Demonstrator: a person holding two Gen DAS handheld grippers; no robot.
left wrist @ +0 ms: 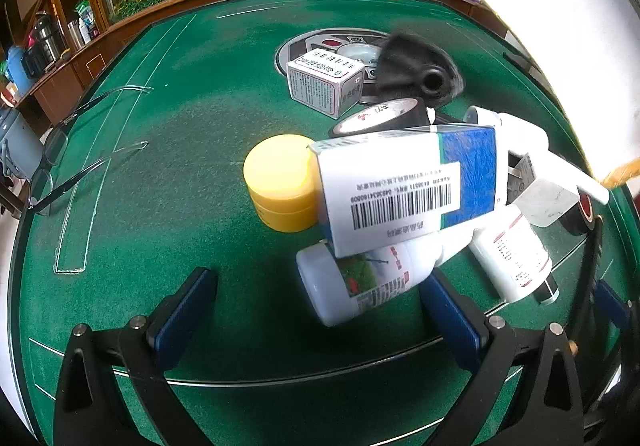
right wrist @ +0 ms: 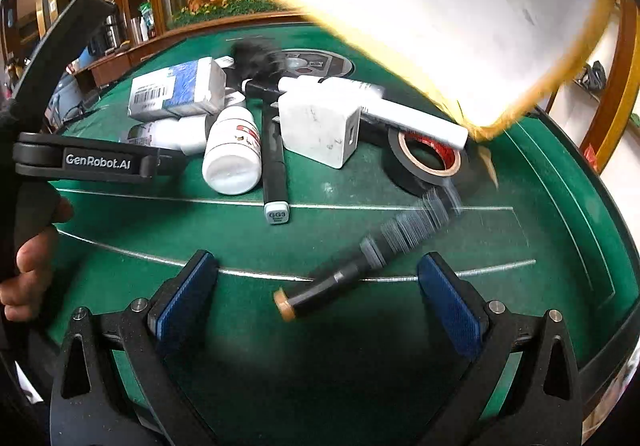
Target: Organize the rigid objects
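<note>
A heap of small objects lies on the green table. In the left wrist view a blue-and-white barcode box (left wrist: 404, 185) rests on a white bottle (left wrist: 360, 286), beside a yellow jar (left wrist: 280, 181), a black tape roll (left wrist: 380, 117) and a white carton (left wrist: 324, 83). My left gripper (left wrist: 316, 310) is open, just before the bottle. In the right wrist view a blurred black pen-like tool (right wrist: 360, 258) lies between my open right gripper's (right wrist: 318, 298) fingers. Behind it are a white charger (right wrist: 320, 129), a grey marker (right wrist: 274, 165), a white bottle (right wrist: 234, 149) and a red-cored tape roll (right wrist: 428, 161).
Glasses (left wrist: 52, 165) lie at the table's left edge. A round metal hub (left wrist: 340, 49) sits mid-table. A large white, yellow-edged container (right wrist: 440, 17) hangs tilted above the heap. The left gripper's arm (right wrist: 96, 161) and a hand (right wrist: 28, 266) show at left.
</note>
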